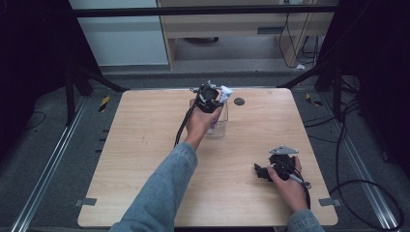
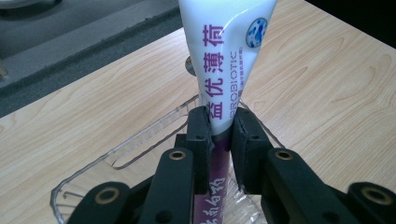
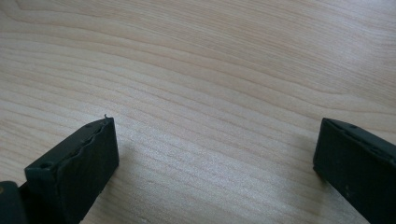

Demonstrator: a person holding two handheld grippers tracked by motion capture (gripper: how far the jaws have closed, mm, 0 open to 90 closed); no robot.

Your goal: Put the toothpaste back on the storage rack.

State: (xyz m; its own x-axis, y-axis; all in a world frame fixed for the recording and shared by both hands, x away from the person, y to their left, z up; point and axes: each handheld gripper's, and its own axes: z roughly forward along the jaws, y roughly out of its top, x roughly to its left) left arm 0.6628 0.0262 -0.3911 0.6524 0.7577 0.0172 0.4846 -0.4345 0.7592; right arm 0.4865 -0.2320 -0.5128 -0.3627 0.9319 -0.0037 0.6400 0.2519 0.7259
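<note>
A light wooden table (image 1: 145, 159) with rounded corners is seen from the high view, set on a grey floor between metal rails, with a pale cabinet beyond its far edge. A clear plastic container (image 1: 218, 126) stands near the far edge of the table, just beside a small dark round disc (image 1: 239, 101) set in the tabletop. The left tongs (image 1: 216, 98) are held directly above this container by a hand in a denim sleeve (image 1: 164, 193), and a white toothpaste tube (image 1: 225, 91) is seen sticking up from them. The right tongs (image 1: 261, 171) are rested on the table well apart from the container, nearer the person's edge, gripped by the other hand.

In the left gripper view, the left tongs (image 2: 220, 135) are clamped on the toothpaste tube (image 2: 229, 51), which is white with purple lettering and a blue round emblem. The tube is held upright, its lower part reaching down inside the clear container (image 2: 116, 158), whose rim is seen curving around the jaws.

In the right gripper view, bare table (image 3: 210, 70) wood grain is seen. The right tongs (image 3: 215, 158) are spread wide apart, with nothing between the jaws.
</note>
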